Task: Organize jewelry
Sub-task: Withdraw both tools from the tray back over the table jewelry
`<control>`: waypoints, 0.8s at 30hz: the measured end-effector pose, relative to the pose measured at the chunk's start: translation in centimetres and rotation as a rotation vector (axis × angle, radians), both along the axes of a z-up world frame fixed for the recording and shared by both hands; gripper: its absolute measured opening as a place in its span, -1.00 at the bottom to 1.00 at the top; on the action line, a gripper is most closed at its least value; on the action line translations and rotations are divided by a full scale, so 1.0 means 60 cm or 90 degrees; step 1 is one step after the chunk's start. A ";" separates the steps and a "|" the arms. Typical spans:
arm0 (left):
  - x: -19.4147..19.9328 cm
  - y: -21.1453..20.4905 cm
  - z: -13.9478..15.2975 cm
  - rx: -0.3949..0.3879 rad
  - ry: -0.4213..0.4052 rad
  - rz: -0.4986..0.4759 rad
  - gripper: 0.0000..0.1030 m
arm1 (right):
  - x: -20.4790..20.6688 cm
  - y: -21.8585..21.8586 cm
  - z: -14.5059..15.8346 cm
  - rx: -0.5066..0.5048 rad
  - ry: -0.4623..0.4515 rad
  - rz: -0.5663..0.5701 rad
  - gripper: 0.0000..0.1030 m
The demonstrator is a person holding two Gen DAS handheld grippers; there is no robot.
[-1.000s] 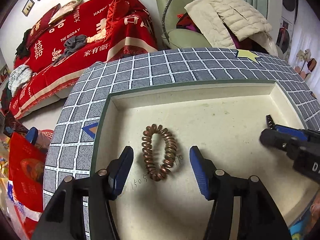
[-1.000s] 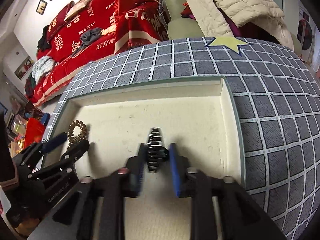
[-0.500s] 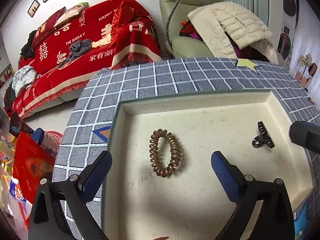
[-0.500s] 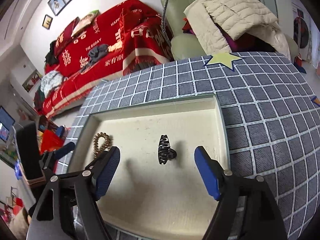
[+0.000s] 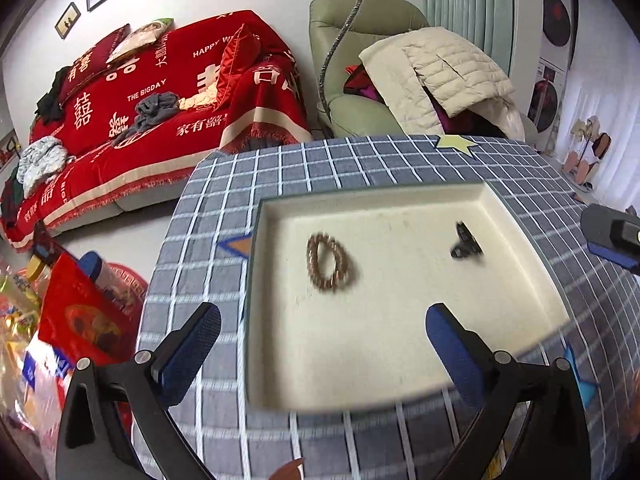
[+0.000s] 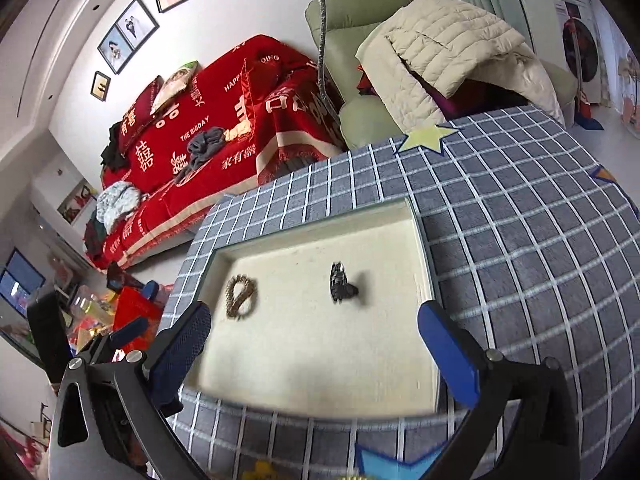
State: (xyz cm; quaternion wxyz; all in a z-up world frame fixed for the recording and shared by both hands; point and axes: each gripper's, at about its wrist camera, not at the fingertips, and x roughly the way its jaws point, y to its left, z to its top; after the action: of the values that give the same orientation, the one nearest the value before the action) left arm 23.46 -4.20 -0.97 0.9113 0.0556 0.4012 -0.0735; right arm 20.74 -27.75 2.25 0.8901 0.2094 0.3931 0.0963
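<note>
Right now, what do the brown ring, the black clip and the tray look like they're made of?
Brown ring: looks like coiled plastic or beads with a coppery sheen; blur leaves it open.
Black clip: probably hard plastic, dark and toothed like a claw clip.
Tray: cream, matte lining, perhaps felt or flocking, with faint smudges.

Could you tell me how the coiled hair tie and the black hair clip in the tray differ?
The hair tie is a coppery-brown coiled loop lying flat; the hair clip is black, smaller and toothed. The hair tie sits toward the tray's left side, the hair clip toward its right. Both lie loose in the tray, held by neither claw.
</note>
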 end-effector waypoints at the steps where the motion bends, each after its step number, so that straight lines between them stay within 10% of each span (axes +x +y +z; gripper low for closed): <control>1: -0.017 0.005 0.003 0.002 -0.007 0.005 1.00 | -0.008 0.001 0.002 -0.003 0.003 0.002 1.00; 11: -0.168 0.038 -0.013 -0.041 0.028 -0.002 1.00 | -0.138 0.007 0.013 -0.025 0.009 0.020 1.00; 24: -0.278 0.024 -0.092 -0.066 0.107 0.035 1.00 | -0.298 0.006 -0.109 -0.107 0.125 0.010 1.00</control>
State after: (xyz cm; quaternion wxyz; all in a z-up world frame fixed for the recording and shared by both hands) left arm 6.76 -2.76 -6.51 0.8779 -0.0090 0.4731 -0.0737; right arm 2.89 -27.37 -4.32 0.8609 0.1397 0.4868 0.0489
